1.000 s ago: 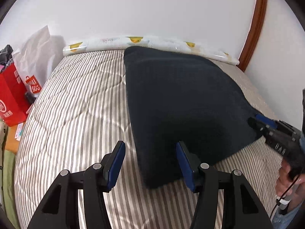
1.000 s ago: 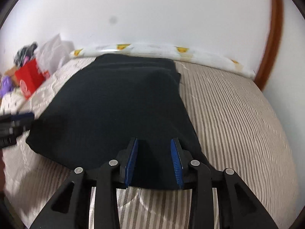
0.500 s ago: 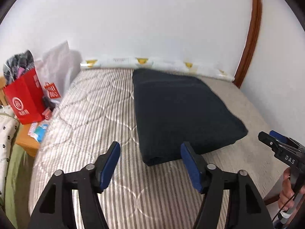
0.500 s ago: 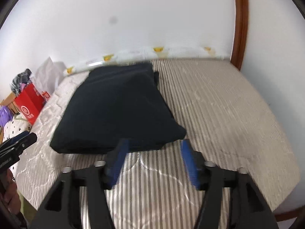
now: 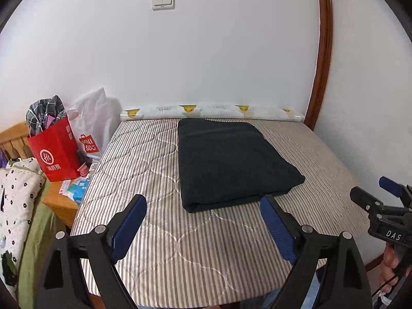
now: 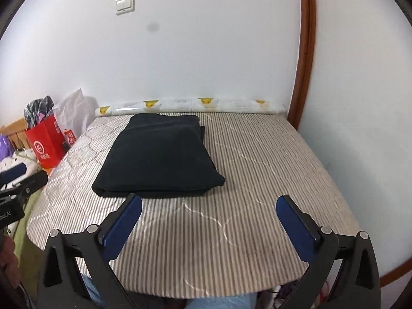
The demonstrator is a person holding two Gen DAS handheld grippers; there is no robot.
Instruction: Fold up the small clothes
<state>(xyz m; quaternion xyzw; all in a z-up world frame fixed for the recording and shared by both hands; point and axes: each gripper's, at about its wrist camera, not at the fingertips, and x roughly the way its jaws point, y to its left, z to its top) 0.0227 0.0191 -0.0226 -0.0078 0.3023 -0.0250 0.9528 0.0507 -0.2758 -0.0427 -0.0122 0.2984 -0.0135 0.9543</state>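
A black folded garment (image 5: 231, 162) is laid flat on the striped quilted bed (image 5: 159, 252), toward the far side, its far edge just beside a rolled white mat with yellow prints (image 5: 211, 112) that is set along the wall. In the right wrist view the garment (image 6: 159, 157) is seen left of centre on the bed (image 6: 257, 206), with stacked layers visible along its near edge and at its far right corner.

The left hand-held gripper (image 5: 203, 222) is released, its blue pads spread wide, and is held above the near part of the bed, apart from the garment; nothing is gripped. The right hand-held gripper (image 6: 208, 221) is likewise released, pads wide apart, held over the near bed area short of the garment's near edge. The right hand-held gripper is also seen at the right edge of the left view (image 5: 373, 200), off the bed's right side, and part of the left one is seen at the left edge of the right view (image 6: 18, 185).

A red paper bag (image 5: 55, 152) stuffed with plaid cloth and a white plastic bag (image 5: 95, 123) are seen left of the bed on a wooden stand (image 5: 60, 203). A light switch (image 5: 163, 0) is mounted on the white wall, and a brown wooden frame (image 5: 322, 51) is seen at the right.
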